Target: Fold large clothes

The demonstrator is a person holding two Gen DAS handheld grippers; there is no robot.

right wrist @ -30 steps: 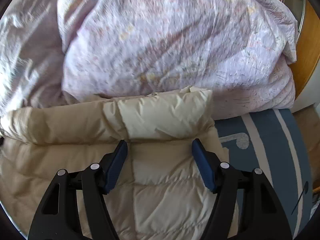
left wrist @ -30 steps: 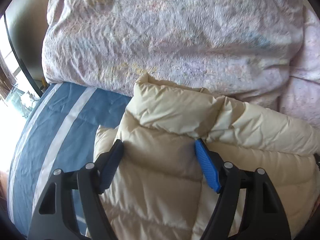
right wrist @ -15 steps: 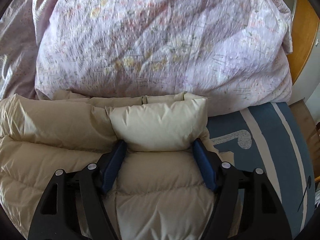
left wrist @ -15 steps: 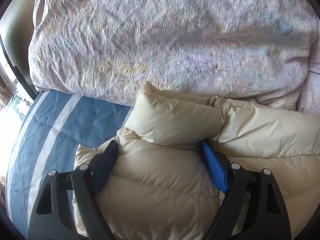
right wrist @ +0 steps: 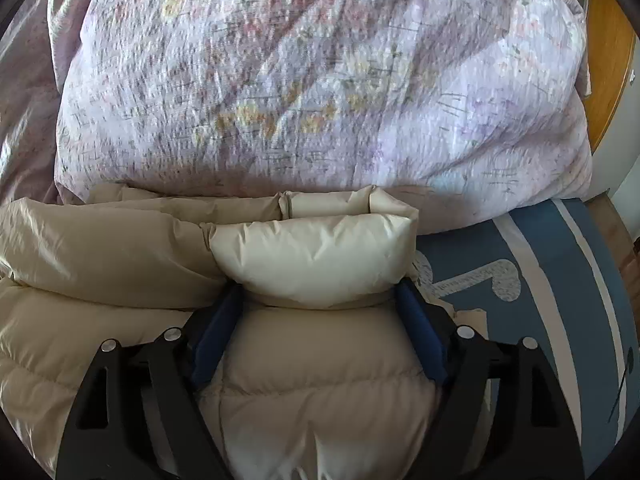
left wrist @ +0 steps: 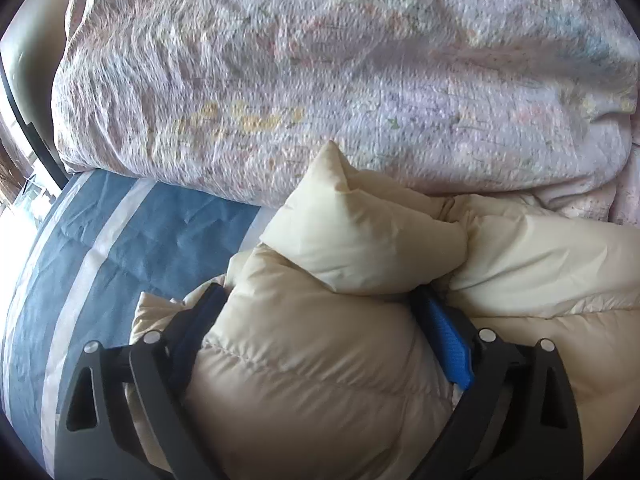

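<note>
A cream puffer jacket [left wrist: 320, 368] lies on the bed, its far edge rolled into a thick fold [left wrist: 360, 240]. My left gripper [left wrist: 318, 294] straddles a bulge of the jacket just below that fold. Its jaws are opening, and the blue pads [left wrist: 448, 344] still touch the fabric on both sides. In the right wrist view the same jacket [right wrist: 328, 392] fills the foreground with its rolled edge [right wrist: 312, 256] ahead. My right gripper [right wrist: 320, 290] holds a padded section, with its jaws opening and the fabric still pinched between the pads.
A bulky lilac floral duvet [left wrist: 320, 80] [right wrist: 320, 80] is heaped right behind the jacket. The blue bedsheet with white stripes [left wrist: 140, 240] [right wrist: 540, 280] shows on either side. A wooden panel [right wrist: 608, 60] stands at the far right and a bright window [left wrist: 16, 208] at the far left.
Both grippers have sunk toward the bed with the jacket, and the duvet looms closer. Both pairs of jaws stand wider apart, and the padding swells out between them.
</note>
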